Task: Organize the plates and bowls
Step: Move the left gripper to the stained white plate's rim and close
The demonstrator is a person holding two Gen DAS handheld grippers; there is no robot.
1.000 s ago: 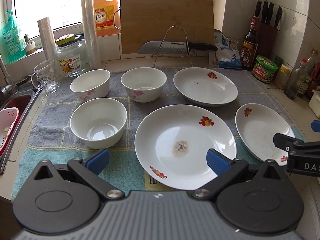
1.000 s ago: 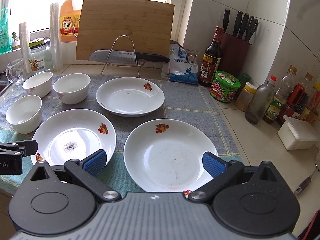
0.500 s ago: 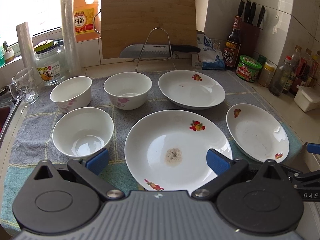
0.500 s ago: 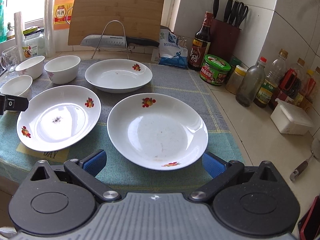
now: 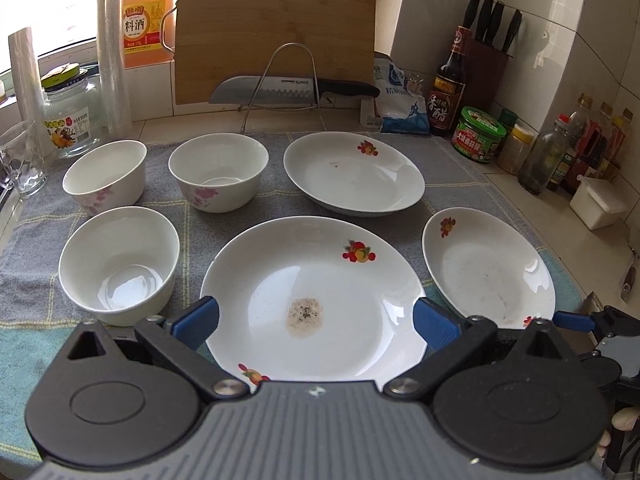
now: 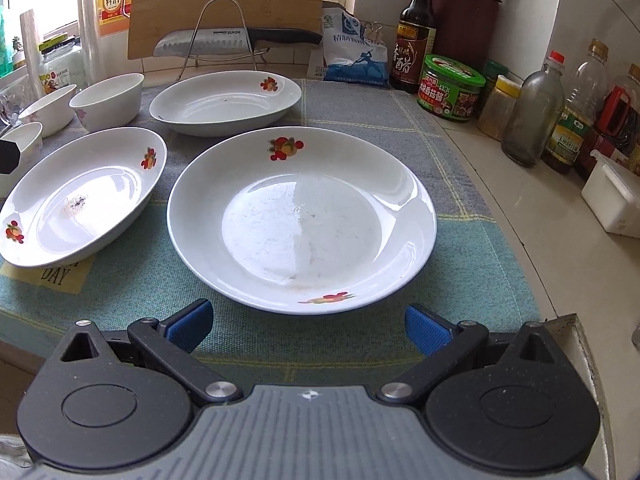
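Note:
Three white plates with fruit prints lie on a cloth mat (image 5: pixel 200 212): a stained near plate (image 5: pixel 312 300), a far plate (image 5: pixel 354 174) and a right plate (image 5: pixel 488 268). Three white bowls (image 5: pixel 118 264) (image 5: pixel 105 176) (image 5: pixel 218 170) stand to the left. My left gripper (image 5: pixel 316 318) is open, hovering over the near plate's front rim. My right gripper (image 6: pixel 306 326) is open, just short of the near rim of the right plate (image 6: pixel 302 216). The stained plate (image 6: pixel 82 196) lies left of it, the far plate (image 6: pixel 226 102) behind.
A cutting board (image 5: pixel 276 30) and a knife (image 5: pixel 292 88) on a wire rack stand at the back. Sauce bottles, jars and a knife block (image 5: pixel 490 48) line the right wall. A glass jar (image 5: pixel 70 120) and a glass mug (image 5: pixel 20 160) stand at the left. The counter edge (image 6: pixel 576 328) is beside my right gripper.
Both grippers have dropped lower and drawn back toward the counter's front edge. The left view has swung to the right. No dish has moved.

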